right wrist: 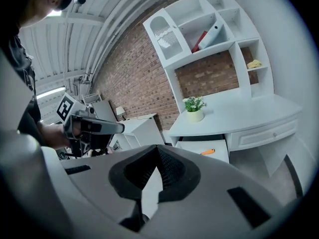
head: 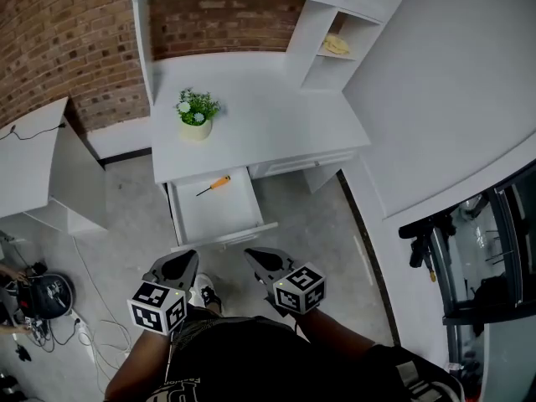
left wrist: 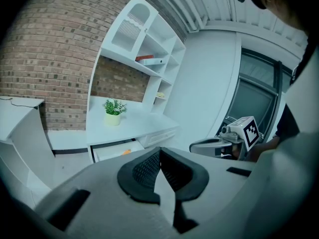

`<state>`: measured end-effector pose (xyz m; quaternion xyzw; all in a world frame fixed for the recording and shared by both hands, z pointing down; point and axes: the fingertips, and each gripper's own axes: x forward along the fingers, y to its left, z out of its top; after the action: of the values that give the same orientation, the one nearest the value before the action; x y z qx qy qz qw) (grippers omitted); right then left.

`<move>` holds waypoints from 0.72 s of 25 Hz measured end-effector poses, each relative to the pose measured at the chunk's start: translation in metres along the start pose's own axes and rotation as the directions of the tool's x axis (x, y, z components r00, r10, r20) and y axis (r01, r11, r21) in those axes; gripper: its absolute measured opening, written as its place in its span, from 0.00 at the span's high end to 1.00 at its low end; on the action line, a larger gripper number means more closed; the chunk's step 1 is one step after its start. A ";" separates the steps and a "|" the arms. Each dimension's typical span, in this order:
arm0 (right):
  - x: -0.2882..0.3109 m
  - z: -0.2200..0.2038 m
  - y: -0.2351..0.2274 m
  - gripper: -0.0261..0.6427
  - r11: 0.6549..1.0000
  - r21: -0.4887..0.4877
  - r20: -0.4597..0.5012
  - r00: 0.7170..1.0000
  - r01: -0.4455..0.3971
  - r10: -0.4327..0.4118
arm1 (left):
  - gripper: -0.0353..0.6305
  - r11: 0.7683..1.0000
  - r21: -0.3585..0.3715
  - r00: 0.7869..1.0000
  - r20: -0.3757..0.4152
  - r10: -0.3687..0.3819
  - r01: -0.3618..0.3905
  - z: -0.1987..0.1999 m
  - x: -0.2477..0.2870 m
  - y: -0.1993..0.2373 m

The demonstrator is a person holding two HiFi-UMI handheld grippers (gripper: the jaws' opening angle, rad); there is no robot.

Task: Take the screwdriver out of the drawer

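Observation:
The screwdriver (head: pixel 213 185), orange handle with a dark shaft, lies in the back of the open white drawer (head: pixel 219 214) under the desk. It shows small in the left gripper view (left wrist: pixel 126 152) and in the right gripper view (right wrist: pixel 208 152). My left gripper (head: pixel 186 256) and right gripper (head: pixel 251 252) hang side by side close to my body, short of the drawer's front. Both are shut, tips together, with nothing between them (left wrist: pixel 159 151) (right wrist: pixel 158 148). Neither touches the drawer.
A small potted plant (head: pixel 198 111) stands on the white desk top (head: pixel 276 124). Shelves rise behind it, with a yellow item (head: pixel 337 46) in one. A low white cabinet (head: pixel 50 174) stands left; cables and a black object (head: pixel 46 296) lie on the floor.

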<state>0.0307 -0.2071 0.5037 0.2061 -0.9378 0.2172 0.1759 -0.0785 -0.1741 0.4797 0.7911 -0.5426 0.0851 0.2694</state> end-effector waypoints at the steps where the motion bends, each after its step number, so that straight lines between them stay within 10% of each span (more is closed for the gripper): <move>1: 0.008 0.004 -0.003 0.95 1.000 -0.002 -0.003 1.000 0.004 -0.004 | 0.92 1.000 0.002 1.000 -0.002 -0.001 0.001 0.003 0.002 0.008; 18: 0.098 0.043 -0.037 0.95 0.994 -0.031 -0.060 0.993 0.104 -0.105 | 0.92 0.997 0.037 0.997 -0.045 -0.068 0.069 0.037 0.041 0.102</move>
<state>-0.0462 -0.2880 0.5210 0.2456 -0.9227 0.2010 0.2187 -0.1602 -0.2536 0.5005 0.8121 -0.5074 0.1037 0.2689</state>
